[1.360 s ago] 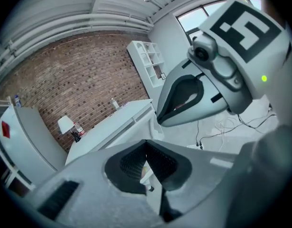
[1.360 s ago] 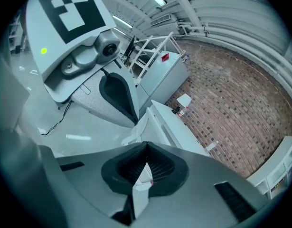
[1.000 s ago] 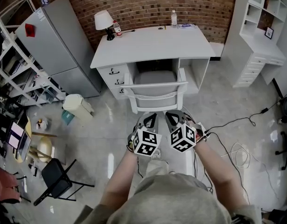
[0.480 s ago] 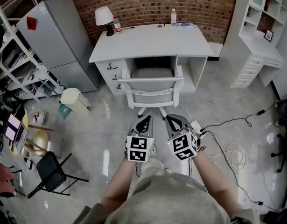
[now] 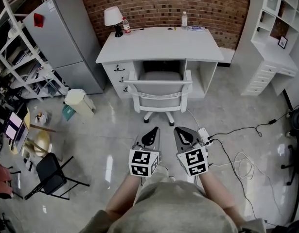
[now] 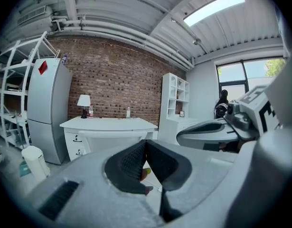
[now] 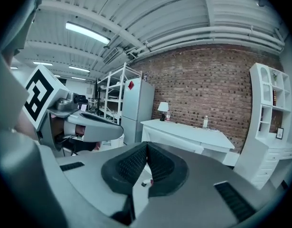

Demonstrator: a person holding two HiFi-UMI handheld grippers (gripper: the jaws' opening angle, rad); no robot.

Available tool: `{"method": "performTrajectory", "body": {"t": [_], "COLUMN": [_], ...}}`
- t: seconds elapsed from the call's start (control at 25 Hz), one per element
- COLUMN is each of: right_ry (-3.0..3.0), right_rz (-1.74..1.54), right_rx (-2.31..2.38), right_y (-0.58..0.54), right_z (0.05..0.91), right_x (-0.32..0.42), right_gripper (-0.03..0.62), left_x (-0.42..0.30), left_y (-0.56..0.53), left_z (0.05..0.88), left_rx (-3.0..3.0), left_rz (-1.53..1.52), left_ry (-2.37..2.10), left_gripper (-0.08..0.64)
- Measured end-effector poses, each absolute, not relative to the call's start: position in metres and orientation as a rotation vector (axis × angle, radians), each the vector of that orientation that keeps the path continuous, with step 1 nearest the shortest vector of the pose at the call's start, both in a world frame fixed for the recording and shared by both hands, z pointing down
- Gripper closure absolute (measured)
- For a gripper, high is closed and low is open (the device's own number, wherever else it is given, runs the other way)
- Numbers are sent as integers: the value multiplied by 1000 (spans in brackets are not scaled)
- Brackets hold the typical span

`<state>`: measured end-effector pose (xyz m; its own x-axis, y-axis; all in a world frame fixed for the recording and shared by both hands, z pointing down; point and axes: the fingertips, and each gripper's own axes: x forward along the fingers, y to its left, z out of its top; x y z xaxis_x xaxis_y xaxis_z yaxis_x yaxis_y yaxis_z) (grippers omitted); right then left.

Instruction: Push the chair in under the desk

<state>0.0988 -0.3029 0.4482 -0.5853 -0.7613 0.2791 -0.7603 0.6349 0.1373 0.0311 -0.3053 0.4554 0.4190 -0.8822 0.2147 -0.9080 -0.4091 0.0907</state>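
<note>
The office chair [image 5: 160, 92] sits tucked under the desk [image 5: 159, 45], so pushing looks done; left gripper [image 5: 152, 131] and right gripper [image 5: 181, 131] are pressed together, empty.

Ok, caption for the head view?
White wheeled chair tucked under white desk; left gripper and right gripper nearby, shut.

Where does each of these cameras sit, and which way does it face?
Head view: on the person's head, looking steeply down at the floor, chair and desk; both forearms, the left gripper and right gripper show.
Left gripper view: rides on the left gripper, looking along its shut jaws toward the desk and fridge; the right gripper shows at right.
Right gripper view: rides on the right gripper, looking along its shut jaws toward the desk; the left gripper shows at left.
Shared: both gripper views show the lamp and brick wall.
</note>
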Motion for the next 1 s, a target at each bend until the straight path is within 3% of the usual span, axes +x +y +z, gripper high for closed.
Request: {"method": "performTrajectory", "body": {"t": [1.0], "right_ry": [-2685], "right_rz": [198], "right_rx": [1284], "right_y": [-275], "right_z": [446], "right_x": [112], "right_gripper": [584], "left_x": [25], "left_y": [-280], "left_z": [462], "left_rx": [2447], "left_rz": [185], "left_ry": [-1601], "left_gripper": [550]}}
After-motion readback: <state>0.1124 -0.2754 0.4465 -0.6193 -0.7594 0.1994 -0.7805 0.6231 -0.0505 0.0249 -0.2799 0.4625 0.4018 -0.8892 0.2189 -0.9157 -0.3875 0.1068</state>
